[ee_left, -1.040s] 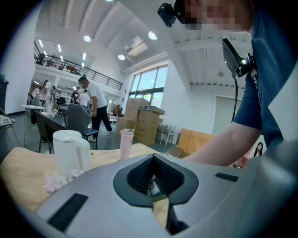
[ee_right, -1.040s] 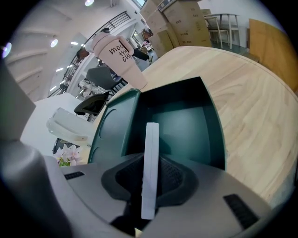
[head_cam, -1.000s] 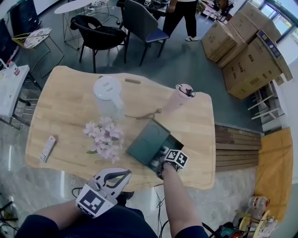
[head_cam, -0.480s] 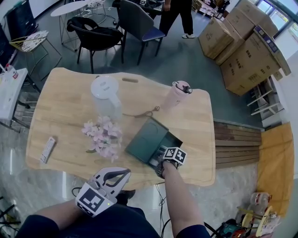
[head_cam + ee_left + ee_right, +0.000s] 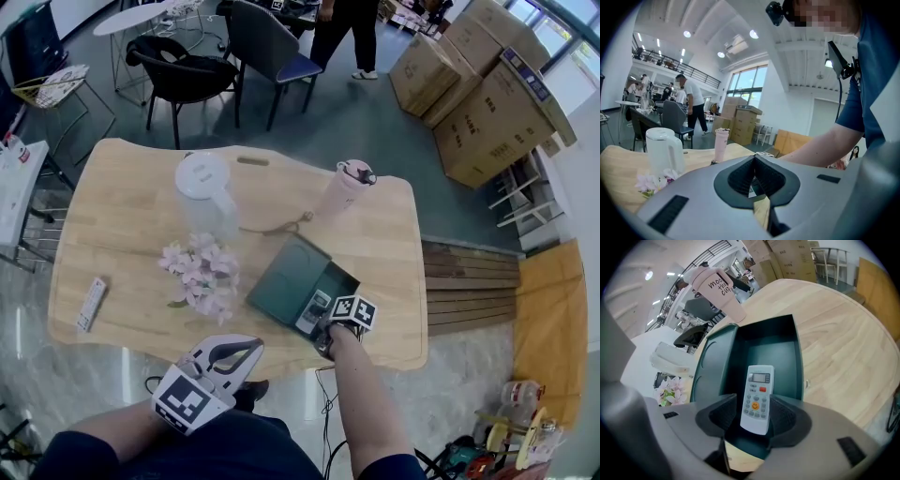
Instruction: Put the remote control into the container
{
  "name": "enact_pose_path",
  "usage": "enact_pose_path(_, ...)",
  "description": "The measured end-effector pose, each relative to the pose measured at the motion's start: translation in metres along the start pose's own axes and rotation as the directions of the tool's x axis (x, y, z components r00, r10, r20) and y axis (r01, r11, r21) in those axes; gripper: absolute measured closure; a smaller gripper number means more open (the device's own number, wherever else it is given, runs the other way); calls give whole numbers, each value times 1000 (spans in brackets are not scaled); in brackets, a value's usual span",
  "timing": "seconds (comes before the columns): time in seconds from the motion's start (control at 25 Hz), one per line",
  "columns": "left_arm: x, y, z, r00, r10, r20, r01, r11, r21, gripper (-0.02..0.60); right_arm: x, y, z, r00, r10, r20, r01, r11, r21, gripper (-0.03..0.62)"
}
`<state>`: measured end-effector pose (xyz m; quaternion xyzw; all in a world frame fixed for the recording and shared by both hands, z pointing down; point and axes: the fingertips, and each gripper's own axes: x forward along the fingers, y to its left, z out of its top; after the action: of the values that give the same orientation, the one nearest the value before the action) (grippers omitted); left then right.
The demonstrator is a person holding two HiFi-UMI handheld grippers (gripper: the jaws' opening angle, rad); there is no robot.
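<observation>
The white remote control (image 5: pixel 757 397) lies face up inside the dark green container (image 5: pixel 799 363), its near end over the front edge. My right gripper (image 5: pixel 757 417) straddles that near end. Its jaws are opening and the pads stand just off the remote's sides. In the head view the remote (image 5: pixel 314 312) shows at the container's (image 5: pixel 281 281) near open end, with my right gripper (image 5: pixel 323 328) right behind it. My left gripper (image 5: pixel 246 349) hangs off the table's near edge, holding nothing, its fingertips together (image 5: pixel 754 161).
A white kettle (image 5: pixel 204 187), a pink tumbler (image 5: pixel 342 187) and pink flowers (image 5: pixel 199 274) stand behind and left of the container. A second remote (image 5: pixel 91 303) lies near the table's left edge. Chairs, cardboard boxes and a standing person are beyond the table.
My right gripper's jaws have spread off the remote, which now rests in the container's near end. My left gripper has stayed where it was.
</observation>
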<state>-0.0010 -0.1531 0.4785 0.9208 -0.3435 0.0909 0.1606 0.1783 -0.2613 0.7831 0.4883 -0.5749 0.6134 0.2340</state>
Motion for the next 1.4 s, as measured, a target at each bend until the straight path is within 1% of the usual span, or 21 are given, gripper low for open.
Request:
enact_pose_path(0.12,1,-4,2,1000,-13,0,13,1000,12,569,-8,-1,-1,1000,13,18,-13,1000,1,385)
enact_pose_path(0.24,2,-8,5,1000,-28,3,28,999,34,569,-22,7,-2,995,58,79,-58,998,-4,385)
enact_pose_path(0.36,3,-13,8,999,-41,7,41,999,22,569,-43,22,-3,979,118,165,-113,993,-35,386)
enact_pose_path(0.44,3,-18,10,999,-53,9,53,998,28,569,-58,31,-5,965,137,223,-119,989,-91,387)
enact_pose_path(0.64,2,-30,14,996,-85,11,84,995,57,569,-96,51,-15,923,159,350,-68,964,-258,395)
enact_pose_path(0.84,-1,-41,13,993,-121,5,120,988,102,569,-132,71,-29,860,202,468,7,914,-406,452)
enact_pose_path(0.92,-2,-46,17,992,-129,7,128,988,91,569,-146,78,-36,840,214,499,37,895,-445,473)
enact_pose_path(1.0,-3,-50,18,990,-142,6,141,984,104,569,-158,85,-45,825,230,517,55,876,-478,496)
enact_pose_path(1.24,-7,-58,18,985,-172,18,168,976,142,569,-189,111,-78,780,296,551,67,836,-545,547)
enact_pose_path(1.4,-10,-64,18,982,-186,-1,184,970,157,569,-210,131,-99,745,347,570,77,804,-590,567)
